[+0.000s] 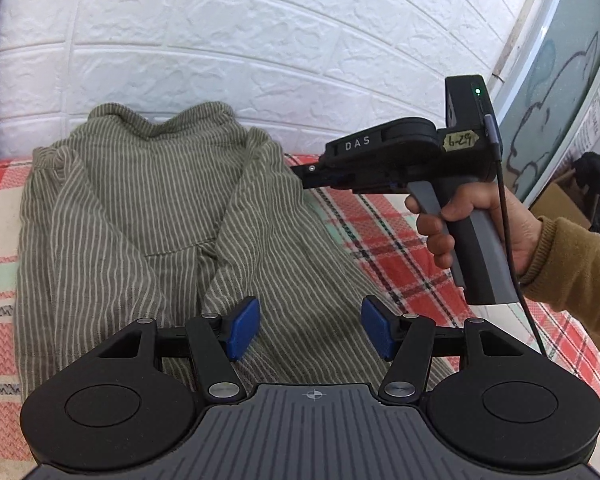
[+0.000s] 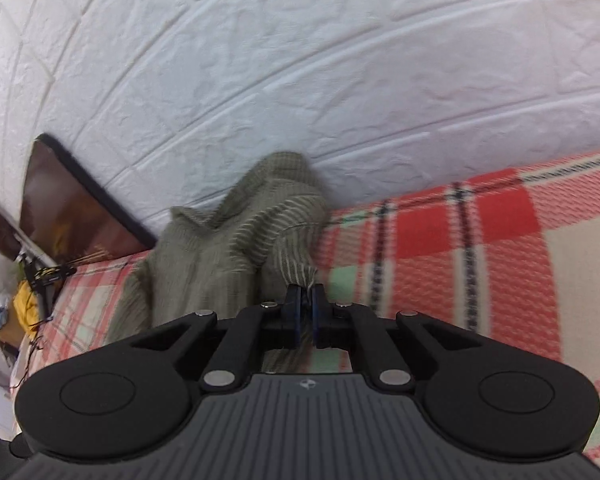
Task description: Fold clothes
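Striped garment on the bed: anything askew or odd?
The green striped garment lies rumpled on the plaid blanket, its top bunched against the white wall. The right tool is pinching its right edge; the left tool is open above the cloth. No damage visible.

Garment [image 1: 140, 216] on blanket [image 1: 400, 240], against wall [image 1: 220, 40]

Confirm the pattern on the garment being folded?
Olive green with thin pale stripes; the garment shows best in the left wrist view.
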The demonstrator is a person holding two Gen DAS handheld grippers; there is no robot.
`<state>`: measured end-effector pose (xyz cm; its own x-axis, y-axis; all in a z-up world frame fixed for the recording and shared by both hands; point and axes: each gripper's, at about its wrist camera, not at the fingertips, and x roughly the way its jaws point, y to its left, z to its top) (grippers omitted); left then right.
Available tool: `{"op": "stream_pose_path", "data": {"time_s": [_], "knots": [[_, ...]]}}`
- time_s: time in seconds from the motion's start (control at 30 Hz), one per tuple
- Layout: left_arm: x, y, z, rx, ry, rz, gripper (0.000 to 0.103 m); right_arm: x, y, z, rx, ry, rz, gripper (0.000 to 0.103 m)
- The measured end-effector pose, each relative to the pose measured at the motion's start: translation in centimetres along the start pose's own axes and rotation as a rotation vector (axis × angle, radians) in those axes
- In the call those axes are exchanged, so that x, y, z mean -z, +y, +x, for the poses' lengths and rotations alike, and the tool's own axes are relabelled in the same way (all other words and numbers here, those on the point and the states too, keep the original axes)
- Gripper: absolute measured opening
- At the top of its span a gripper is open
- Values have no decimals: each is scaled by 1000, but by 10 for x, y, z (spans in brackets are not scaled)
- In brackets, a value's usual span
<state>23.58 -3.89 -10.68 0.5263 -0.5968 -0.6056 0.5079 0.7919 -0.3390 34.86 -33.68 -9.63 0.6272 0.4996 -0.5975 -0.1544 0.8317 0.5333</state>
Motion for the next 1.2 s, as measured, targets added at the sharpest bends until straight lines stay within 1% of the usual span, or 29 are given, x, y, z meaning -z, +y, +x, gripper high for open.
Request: {"op": "stream_pose_path", "data": {"time_s": [0.07, 0.1, 0.13, 0.2, 0.23, 0.27, 0.33, 0.37, 0.43, 0.5, 0.53, 0.57, 0.6, 0.63, 0.67, 0.7, 0.73, 0.8, 0.97, 1.03, 1.07, 1.1, 1.13, 1.17, 1.2], "knots": [[0, 1, 0, 3, 7, -5, 71, 0, -5, -2, -1, -8, 38, 3], [0, 0, -4, 7, 2, -7, 71, 0, -4, -4, 3, -8, 45, 6], [-1, 0, -8, 10, -5, -8, 71, -1, 0, -9, 17, -22, 35, 14], [-3, 0, -22, 3, -38, 2, 72, 1, 9, -23, 21, -64, -10, 18], [-4, 0, -28, 0, -52, 7, 73, 2, 14, -31, 6, -78, -33, 18], [-5, 1, -33, -2, -56, 11, 74, 5, 19, -37, -31, -77, -50, 18], [-6, 2, -33, -2, -44, 11, 74, 15, 30, -46, -94, -55, -80, 18], [-5, 2, -31, -4, -38, 7, 74, 19, 35, -46, -104, -41, -88, 19], [-4, 0, -23, -5, -27, 0, 75, 28, 40, -42, -116, -5, -94, 29], [-3, -2, -11, -23, -14, 0, 76, 35, 38, -32, -115, 40, -81, 29], [-2, -2, -4, -40, 0, -5, 76, 37, 36, -28, -91, 54, -67, 27], [-2, 0, 2, -55, 15, -13, 76, 39, 33, -24, -49, 64, -59, 23], [-3, 2, 0, -61, 13, -18, 75, 39, 30, -22, -23, 67, -49, 10], [-4, 4, -2, -67, 11, -23, 75, 38, 28, -24, -25, 61, -29, 11], [-5, 5, -4, -73, 9, -27, 75, 36, 28, -28, -32, 47, -21, 12], [-6, 7, -7, -75, 2, -33, 75, 35, 31, -34, -48, 21, -36, 21], [-8, 8, -15, -66, -22, -40, 75, 33, 35, -41, -61, -5, -54, 31], [-14, 10, -22, -80, -54, -43, 76, 28, 40, -46, -65, -39, -81, 40], [-22, 11, 3, -125, 7, -23, 74, 23, 42, -29, -31, -43, -67, 40], [-22, 13, 14, -127, 29, -8, 70, 24, 43, -19, -23, -30, -68, 40], [-23, 14, 17, -122, 37, -5, 60, 26, 43, -16, -20, -20, -73, 40], [-23, 15, 20, -117, 43, -2, 27, 27, 42, -13, -16, -8, -81, 33], [-22, 16, 21, -113, 43, -1, 14, 27, 42, -11, -16, -5, -84, 4], [-22, 17, 21, -99, 39, -5, 9, 28, 40, -13, -22, -17, -79, 6], [-21, 18, 20, -97, 33, -9, 9, 28, 39, -14, -26, -31, -73, 6]]}}
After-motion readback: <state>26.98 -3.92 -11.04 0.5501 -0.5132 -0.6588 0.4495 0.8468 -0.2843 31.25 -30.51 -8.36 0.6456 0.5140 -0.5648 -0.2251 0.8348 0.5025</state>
